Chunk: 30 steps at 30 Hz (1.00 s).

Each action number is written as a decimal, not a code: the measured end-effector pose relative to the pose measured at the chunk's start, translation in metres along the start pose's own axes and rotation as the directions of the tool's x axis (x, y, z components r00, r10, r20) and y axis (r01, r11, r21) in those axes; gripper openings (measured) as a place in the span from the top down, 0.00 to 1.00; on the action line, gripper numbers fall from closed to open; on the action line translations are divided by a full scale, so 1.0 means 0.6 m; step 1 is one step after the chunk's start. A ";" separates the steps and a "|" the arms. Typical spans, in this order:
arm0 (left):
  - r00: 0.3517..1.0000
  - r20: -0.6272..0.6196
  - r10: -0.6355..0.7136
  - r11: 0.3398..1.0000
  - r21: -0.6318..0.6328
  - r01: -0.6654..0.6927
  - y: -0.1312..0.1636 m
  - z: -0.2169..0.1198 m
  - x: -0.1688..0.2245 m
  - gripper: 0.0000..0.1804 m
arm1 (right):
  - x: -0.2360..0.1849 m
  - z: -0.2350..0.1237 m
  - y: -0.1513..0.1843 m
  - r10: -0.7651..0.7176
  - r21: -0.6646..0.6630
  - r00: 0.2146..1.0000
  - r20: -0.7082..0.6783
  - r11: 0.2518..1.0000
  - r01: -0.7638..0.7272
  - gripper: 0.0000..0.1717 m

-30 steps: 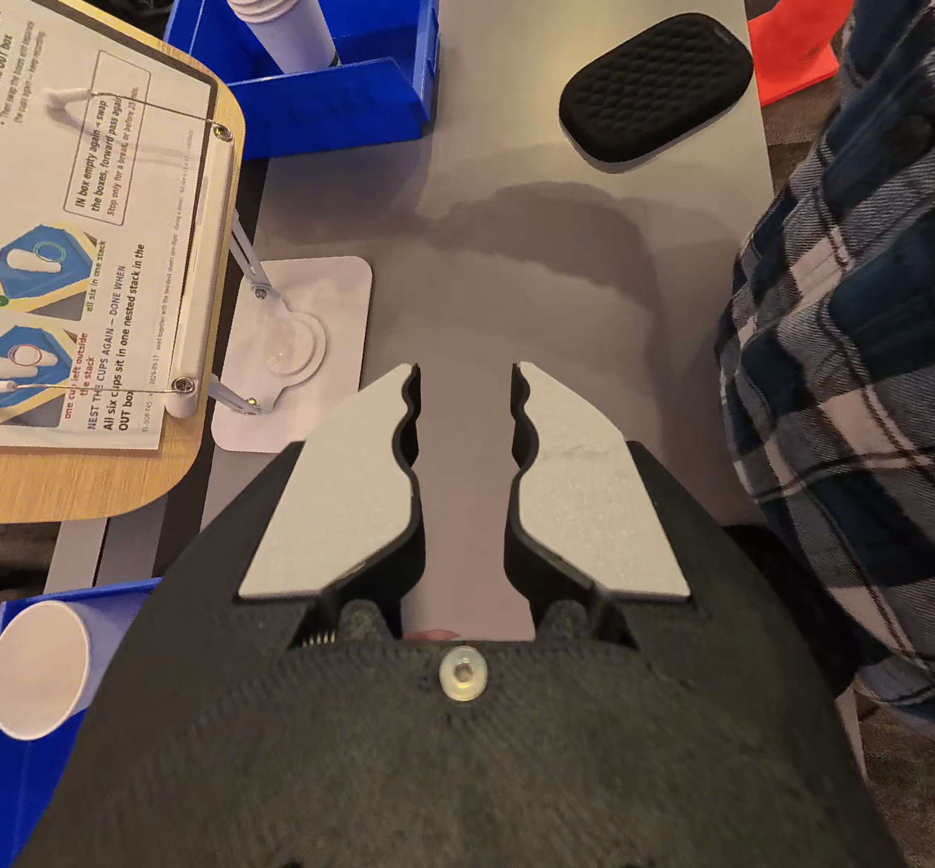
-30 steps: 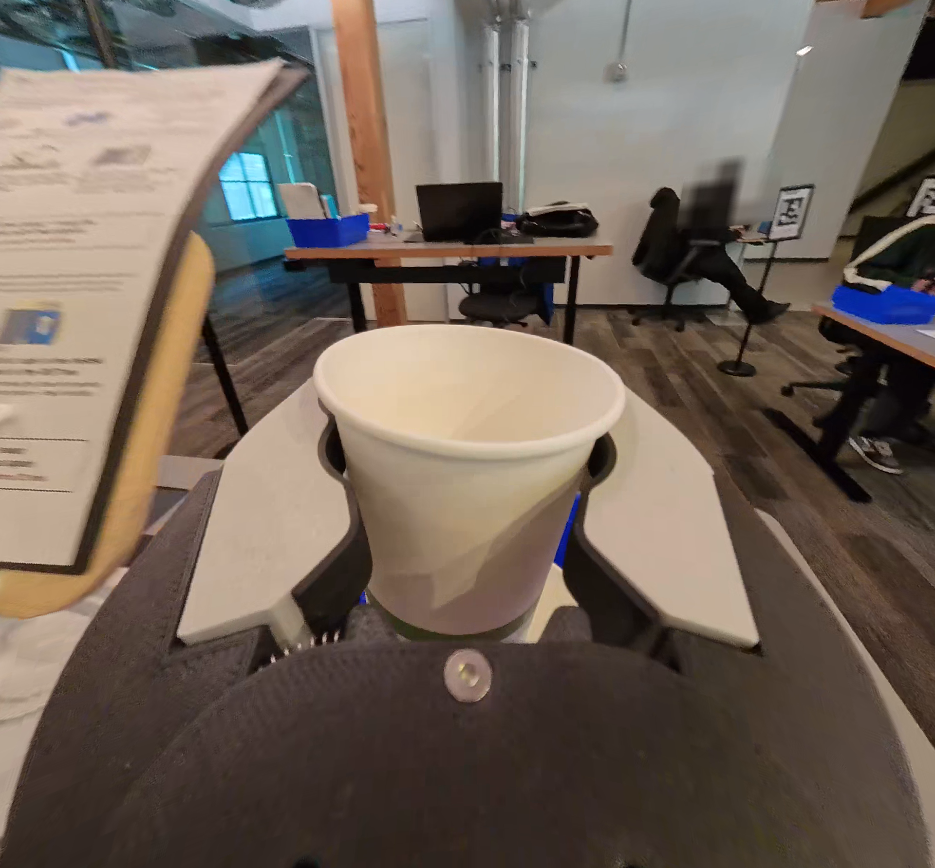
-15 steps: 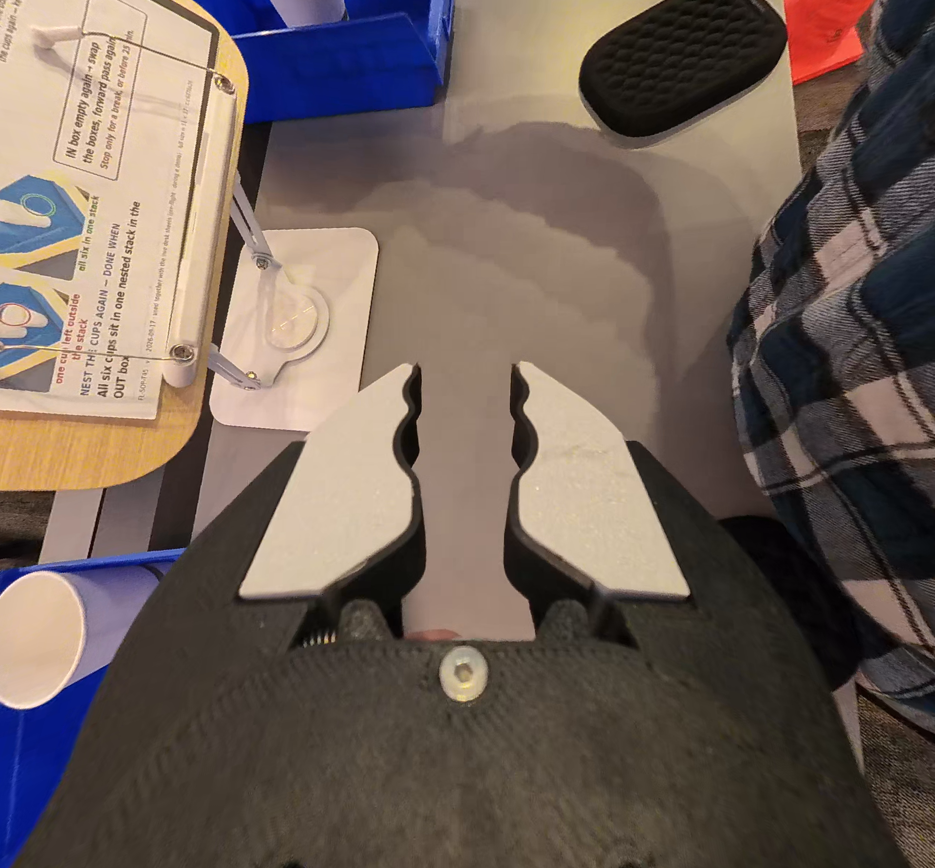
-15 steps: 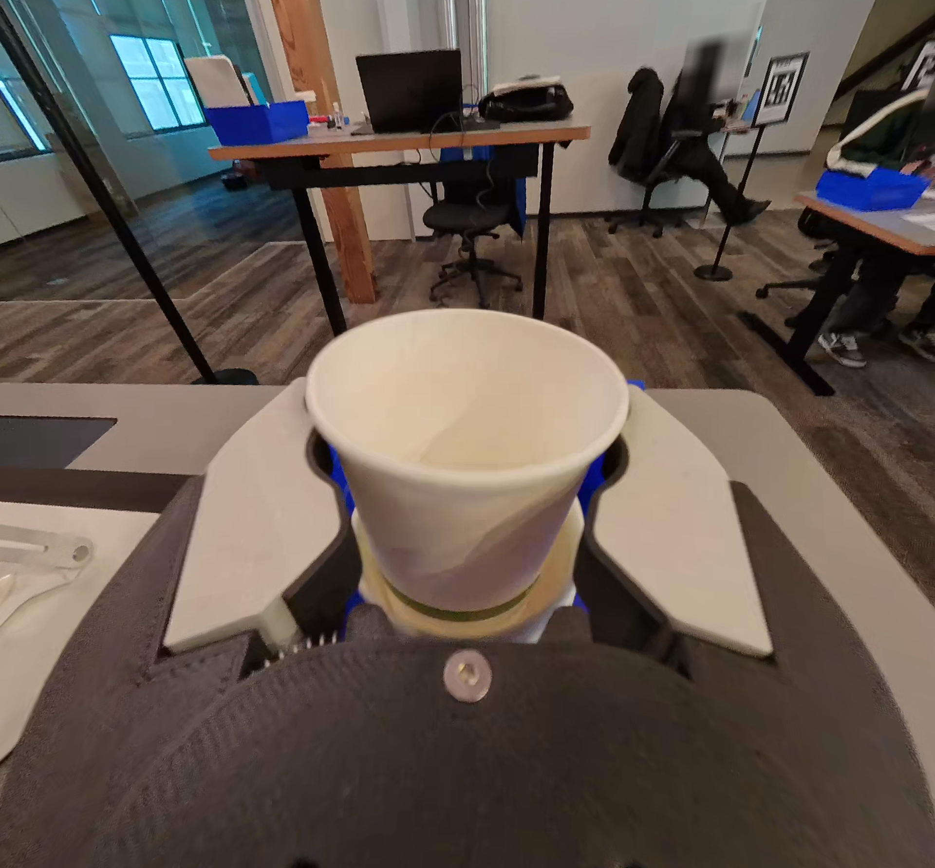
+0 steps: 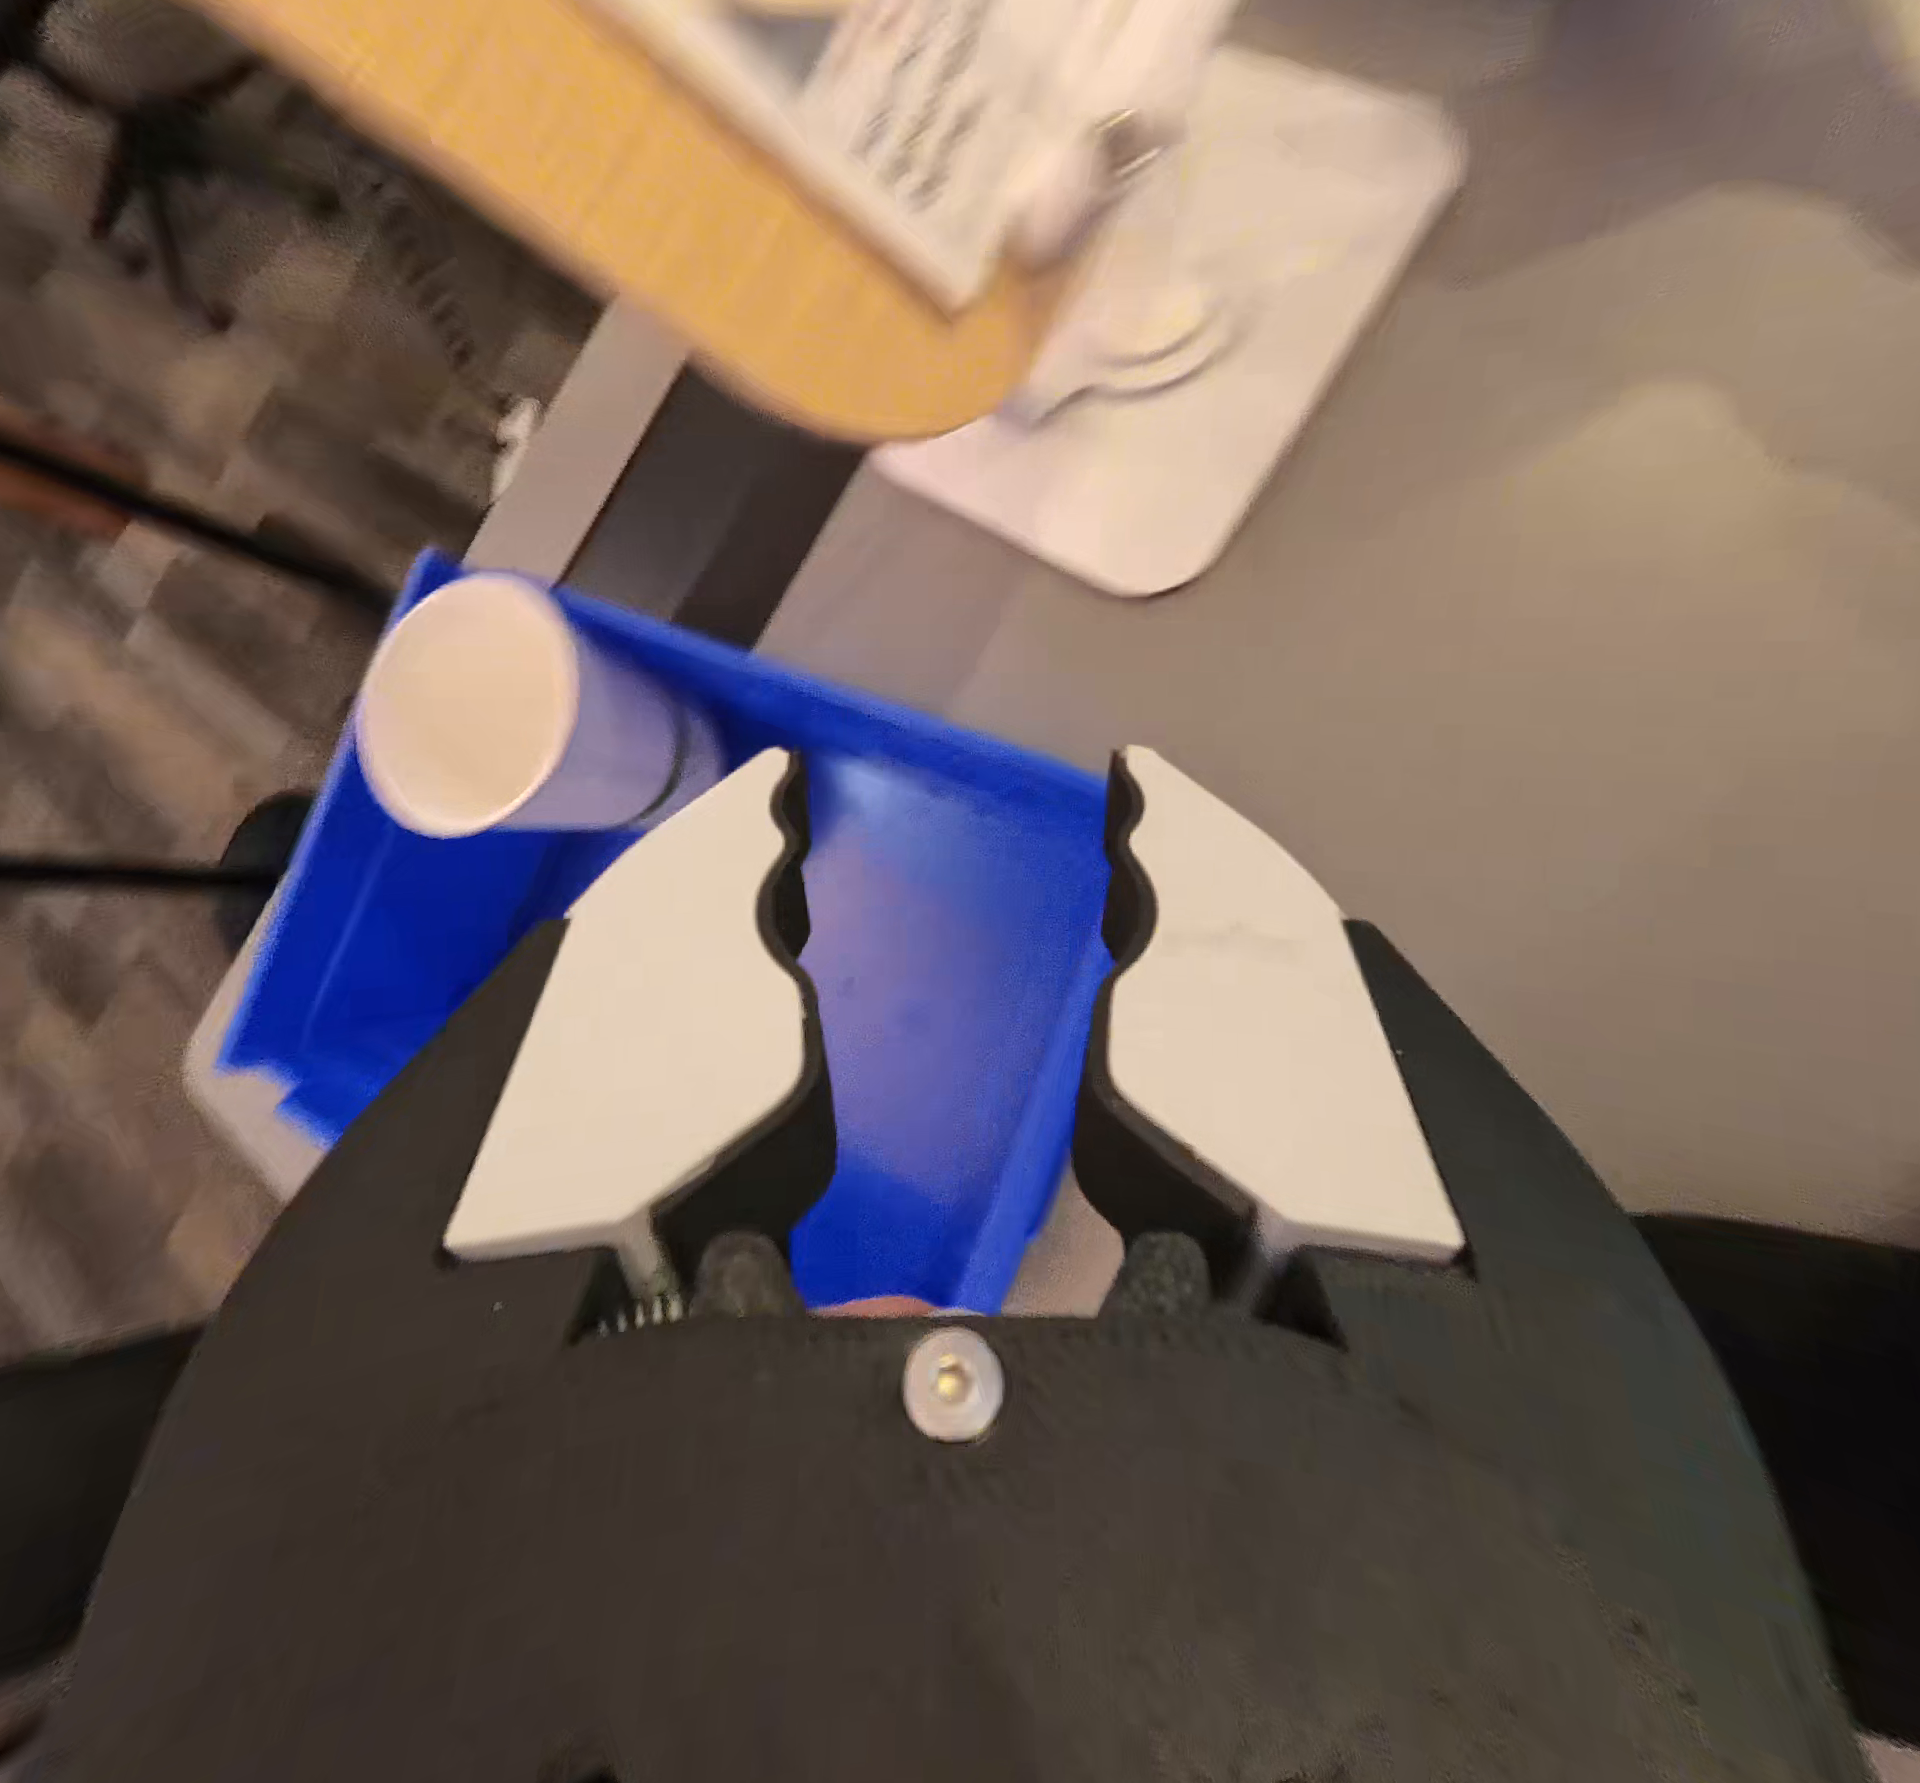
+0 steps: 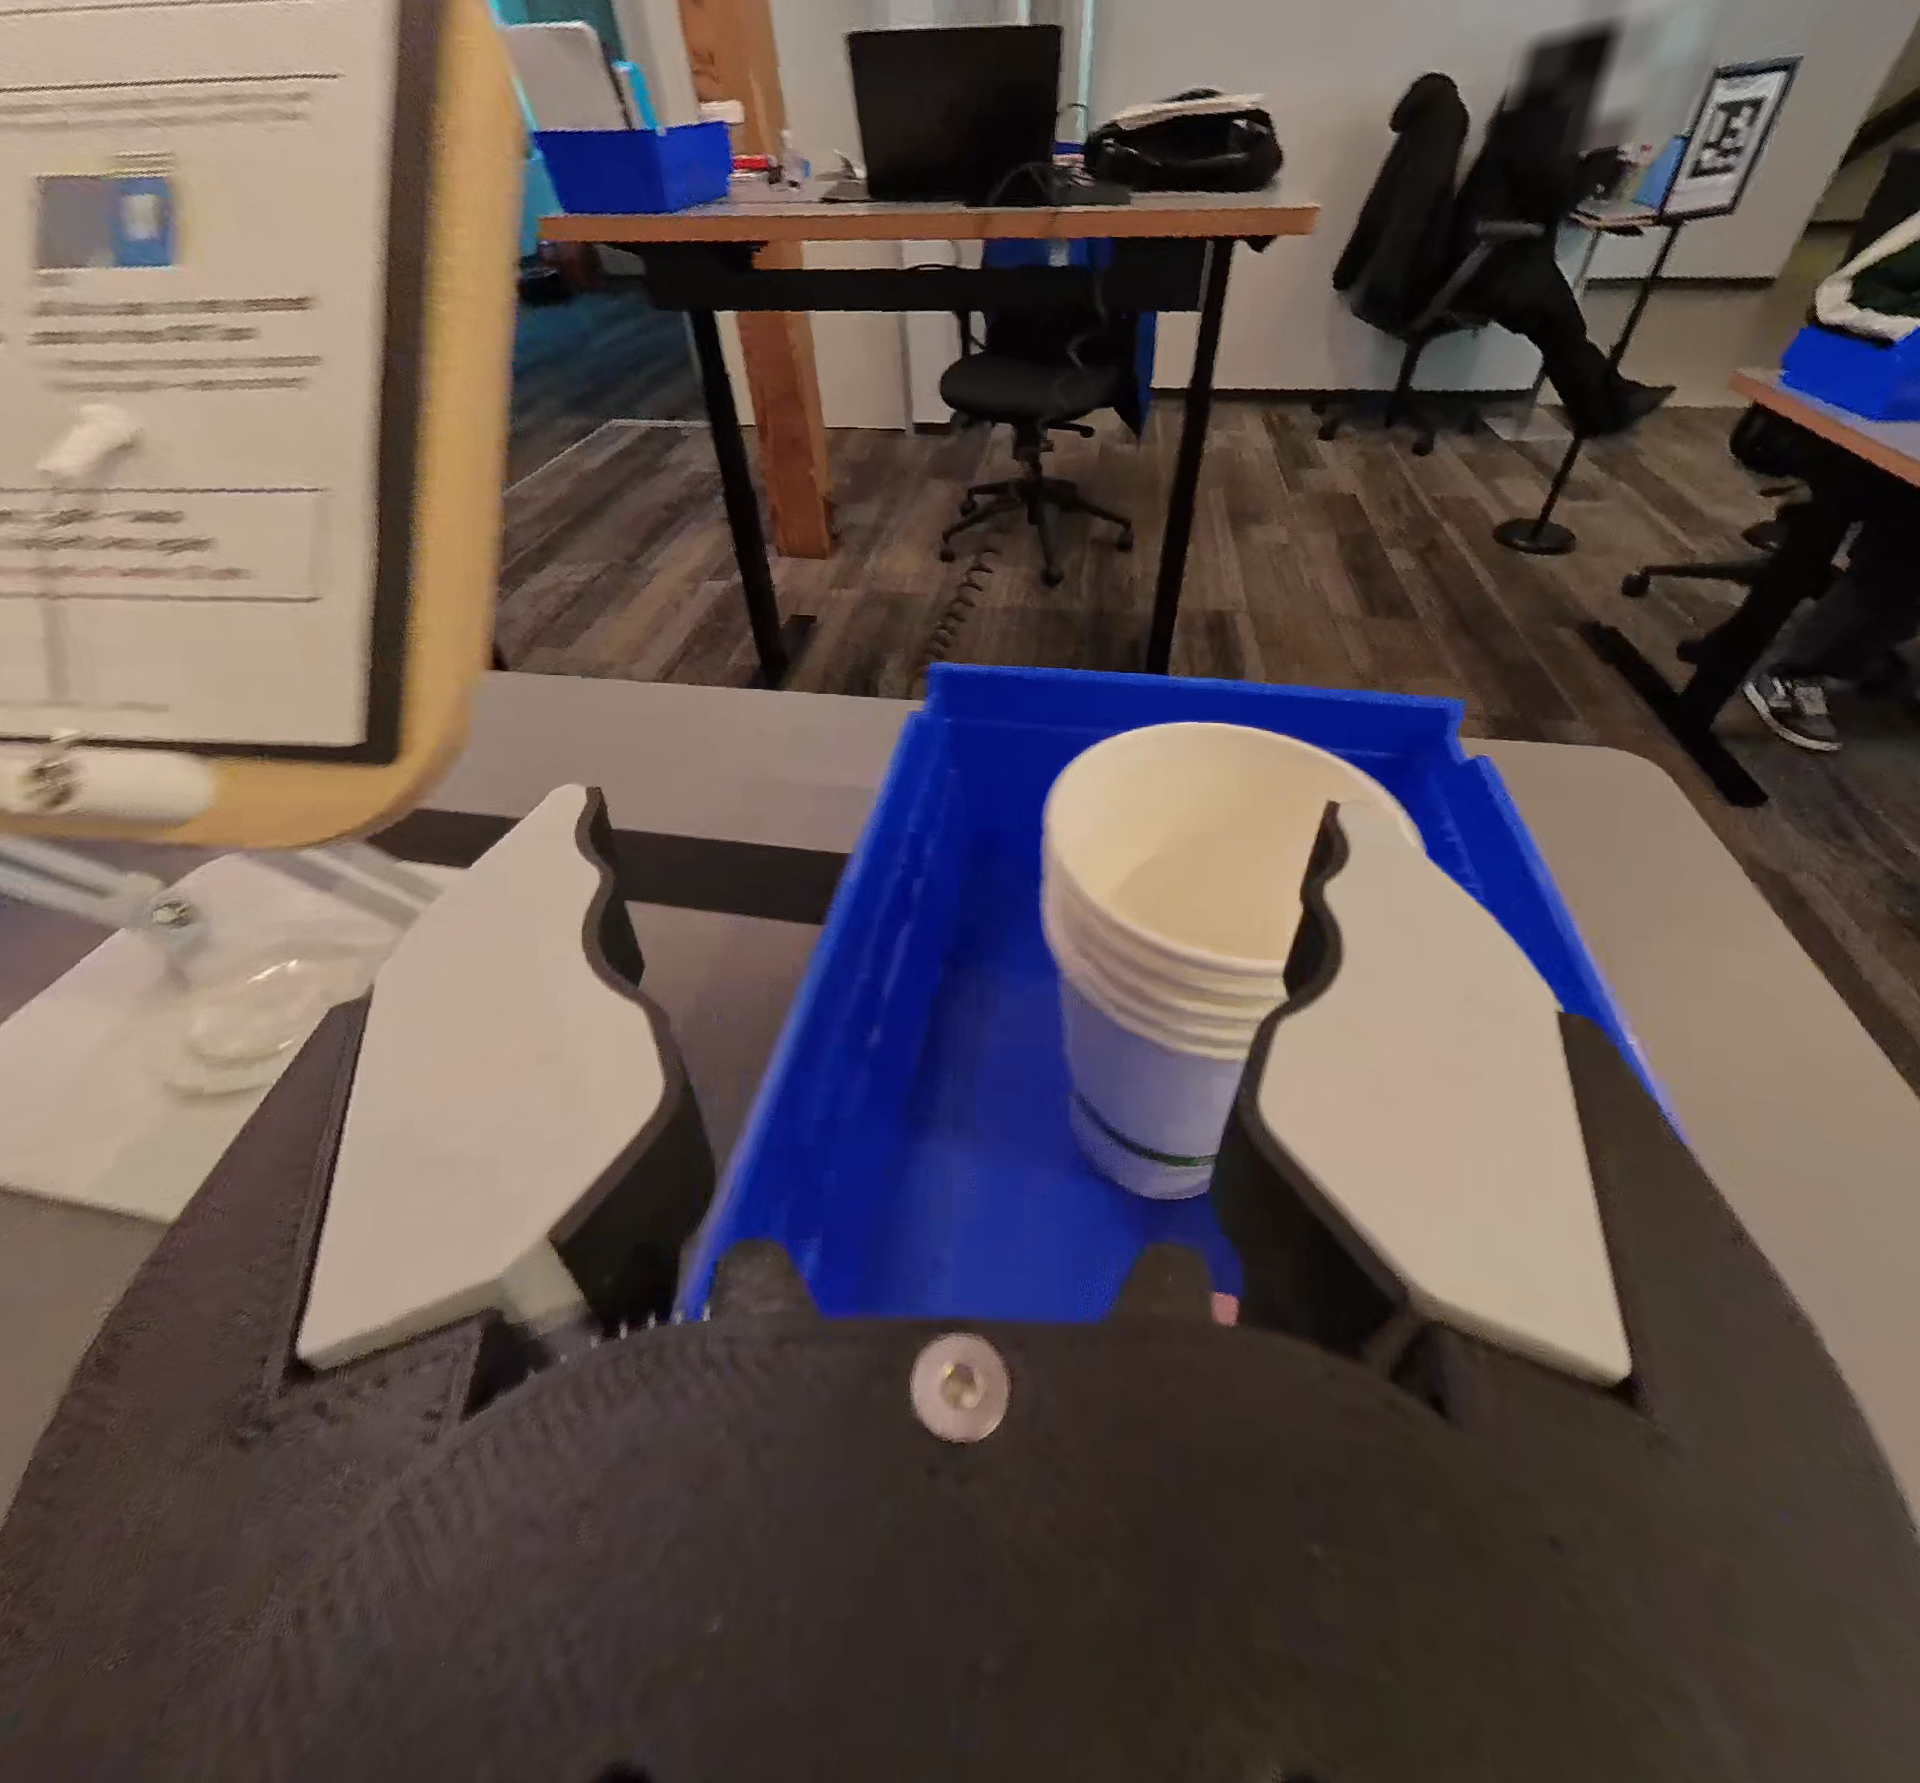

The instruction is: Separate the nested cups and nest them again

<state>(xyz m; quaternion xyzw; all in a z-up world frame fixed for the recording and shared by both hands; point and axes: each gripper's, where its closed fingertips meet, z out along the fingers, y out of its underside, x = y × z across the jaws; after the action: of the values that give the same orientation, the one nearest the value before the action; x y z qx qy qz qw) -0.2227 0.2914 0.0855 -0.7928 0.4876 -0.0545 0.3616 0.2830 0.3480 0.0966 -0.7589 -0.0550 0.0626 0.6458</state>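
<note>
Grey tabletop [image 6: 665,746] fills the lower half of the right wrist view, and behind it lies an office with dark wood flooring, a desk [image 6: 925,221] carrying a laptop [image 6: 951,112] and a small blue box [image 6: 634,164], a black office chair [image 6: 1029,393] beneath it, and a seated person [image 6: 1548,227] at the upper right. At the upper left of that frame hangs a wooden board [image 6: 457,445] bearing a printed sheet [image 6: 177,299].

Right of centre, a blue bin [image 6: 904,912] sits on the table, and a stack of nested white paper cups [image 6: 1164,954] stands upright inside it, toward its right wall. The right gripper [image 6: 961,803] hovers in front of the bin with its jaws spread wide; the right finger [image 6: 1444,1058] overlaps the stack in the picture, the left finger [image 6: 509,1016] is far from it, and nothing is clamped.

The left wrist view is blurred by motion. A second blue bin [image 5: 416,944] sits at the table's edge in the centre left, and a single white paper cup [image 5: 468,705] leans in its upper left corner, mouth toward the camera. The left gripper [image 5: 951,767] is poised above this bin's floor, jaws apart and bare, the cup lying to the left of the left finger [image 5: 665,1006]. The wooden board [image 5: 582,164] crosses the top of the frame, and a white stand base [image 5: 1195,383] rests on the table at the upper right.
</note>
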 end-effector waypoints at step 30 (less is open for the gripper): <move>0.972 0.044 0.232 0.946 -0.243 -0.215 0.112 0.127 -0.150 1.00 | -0.446 -0.087 -0.010 -0.146 0.048 0.825 0.546 0.989 0.143 0.35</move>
<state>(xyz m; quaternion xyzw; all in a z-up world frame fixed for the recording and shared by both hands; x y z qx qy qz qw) -0.2853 0.3867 0.0114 -0.7713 0.5640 0.0740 0.2855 0.0278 0.2543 0.1173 -0.7014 -0.2944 0.2280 0.6078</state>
